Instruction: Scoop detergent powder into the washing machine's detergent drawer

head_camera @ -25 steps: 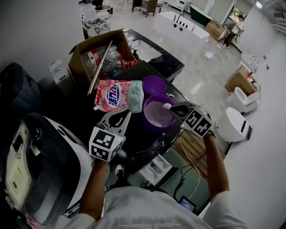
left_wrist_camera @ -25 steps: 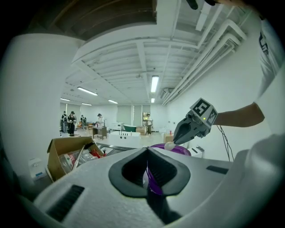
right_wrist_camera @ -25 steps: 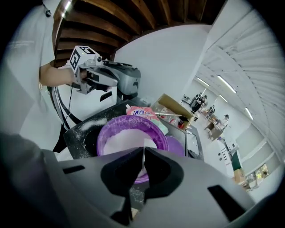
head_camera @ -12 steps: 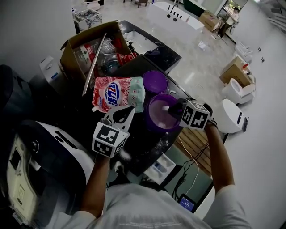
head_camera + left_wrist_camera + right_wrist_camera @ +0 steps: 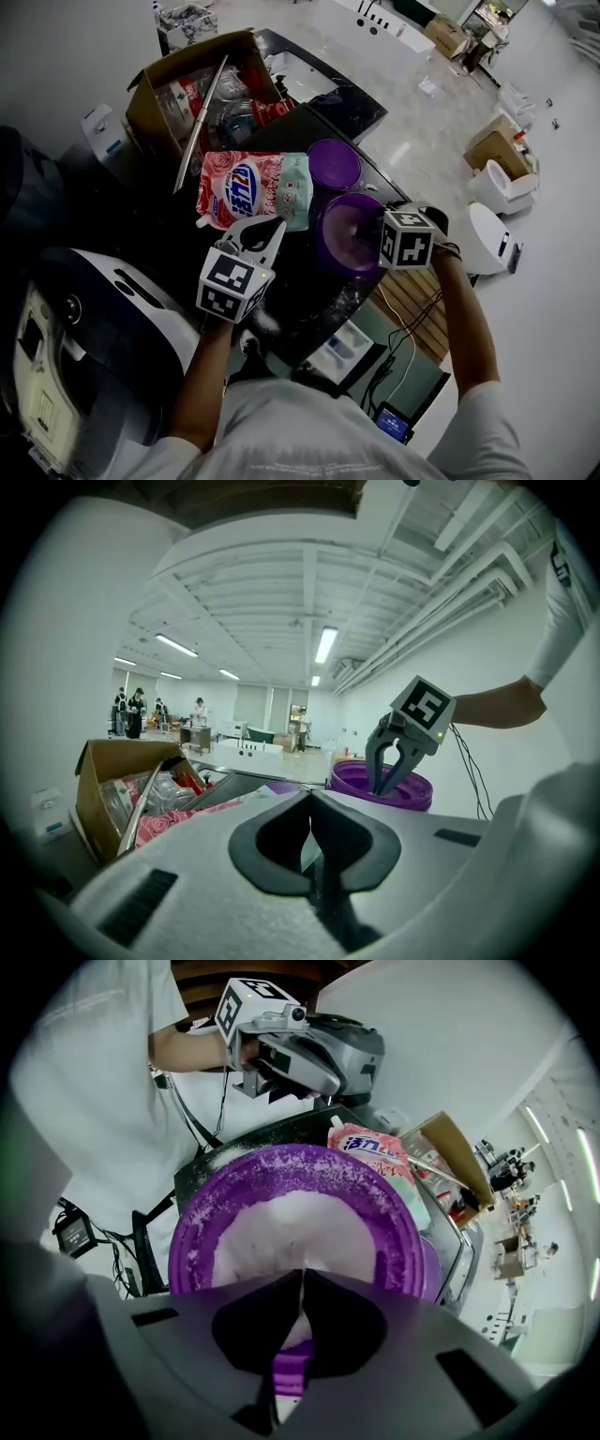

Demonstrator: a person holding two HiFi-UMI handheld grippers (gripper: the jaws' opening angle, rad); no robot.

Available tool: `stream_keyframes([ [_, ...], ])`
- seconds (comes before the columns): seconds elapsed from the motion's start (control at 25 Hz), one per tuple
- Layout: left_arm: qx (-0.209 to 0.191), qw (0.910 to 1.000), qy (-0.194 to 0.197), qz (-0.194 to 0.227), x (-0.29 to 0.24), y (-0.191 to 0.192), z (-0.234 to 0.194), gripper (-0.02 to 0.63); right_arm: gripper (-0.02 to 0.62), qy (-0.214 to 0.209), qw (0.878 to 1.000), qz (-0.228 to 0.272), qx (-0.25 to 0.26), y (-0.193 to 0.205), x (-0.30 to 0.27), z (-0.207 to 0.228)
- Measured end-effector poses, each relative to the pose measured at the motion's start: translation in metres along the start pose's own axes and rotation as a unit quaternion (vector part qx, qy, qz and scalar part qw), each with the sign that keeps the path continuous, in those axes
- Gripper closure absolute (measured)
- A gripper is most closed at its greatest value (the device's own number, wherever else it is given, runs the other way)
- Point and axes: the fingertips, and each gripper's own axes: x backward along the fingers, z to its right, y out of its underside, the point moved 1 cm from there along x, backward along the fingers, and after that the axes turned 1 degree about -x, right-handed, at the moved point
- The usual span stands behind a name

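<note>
My right gripper [image 5: 368,229] hangs over the purple tub [image 5: 330,251] on the black counter [image 5: 309,300], its jaws closed on the thin white handle of a scoop [image 5: 302,1283]. White powder [image 5: 291,1227] fills the tub and dusts its rim. My left gripper [image 5: 310,799] hovers just beside it, jaws together and empty, near the pink detergent bag [image 5: 248,190]. The tub's lid [image 5: 334,164] lies behind.
</note>
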Motion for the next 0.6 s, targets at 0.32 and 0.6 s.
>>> stream_keyframes([
  [0.32,0.0,0.9999,-0.003,-0.011,-0.002,0.006,-0.003,0.597,0.583,-0.057,0.997,-0.044,0.037,0.007,-0.006,-0.014],
  [0.6,-0.006,0.9998,-0.001,-0.021,-0.006,0.011,0.0,0.597,0.583,-0.099,0.991,-0.061,0.062,0.009,-0.007,-0.017],
])
